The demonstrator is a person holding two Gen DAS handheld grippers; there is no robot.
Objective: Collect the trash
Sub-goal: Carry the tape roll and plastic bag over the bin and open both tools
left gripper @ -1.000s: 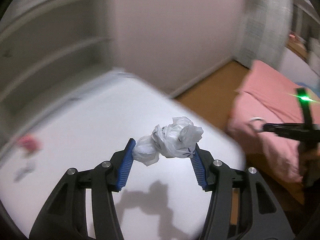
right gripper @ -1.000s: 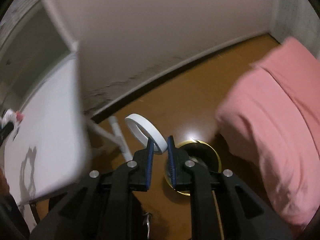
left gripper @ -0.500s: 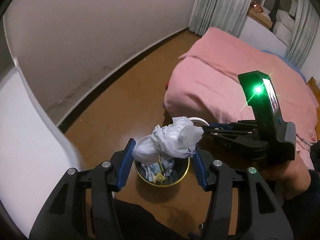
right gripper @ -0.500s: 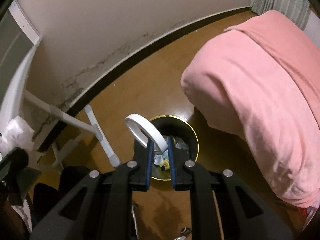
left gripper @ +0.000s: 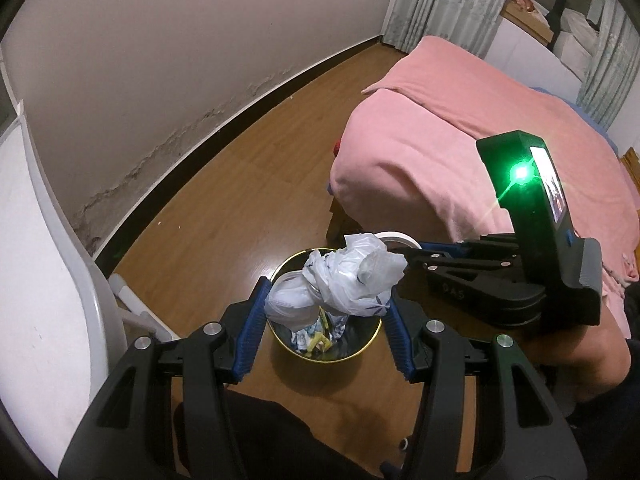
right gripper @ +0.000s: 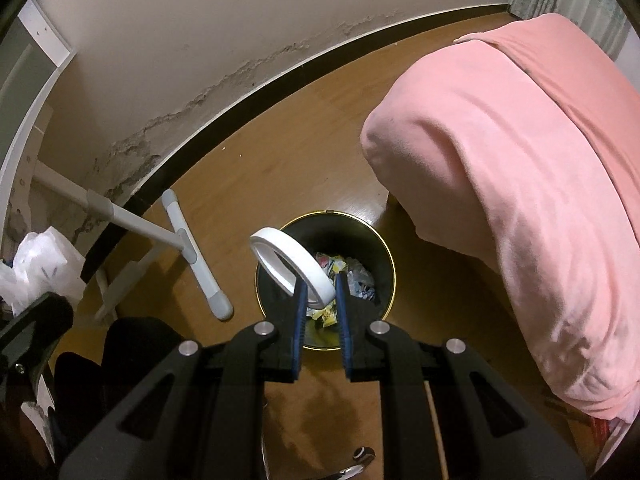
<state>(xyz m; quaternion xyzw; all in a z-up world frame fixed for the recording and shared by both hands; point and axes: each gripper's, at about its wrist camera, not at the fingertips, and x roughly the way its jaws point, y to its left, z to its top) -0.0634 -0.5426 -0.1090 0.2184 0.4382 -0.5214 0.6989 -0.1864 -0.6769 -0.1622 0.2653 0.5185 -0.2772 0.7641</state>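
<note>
Right wrist — wood floor (right gripper: pixel 280 152), pink bed (right gripper: pixel 520 160)

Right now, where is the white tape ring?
In the right wrist view the white tape ring sits centre frame, pinched between the right gripper fingers, above the open trash bin on the wooden floor.

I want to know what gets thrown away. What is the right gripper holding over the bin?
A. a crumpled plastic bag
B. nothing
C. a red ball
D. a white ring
D: the right gripper is shut on a white ring above the bin.
</note>
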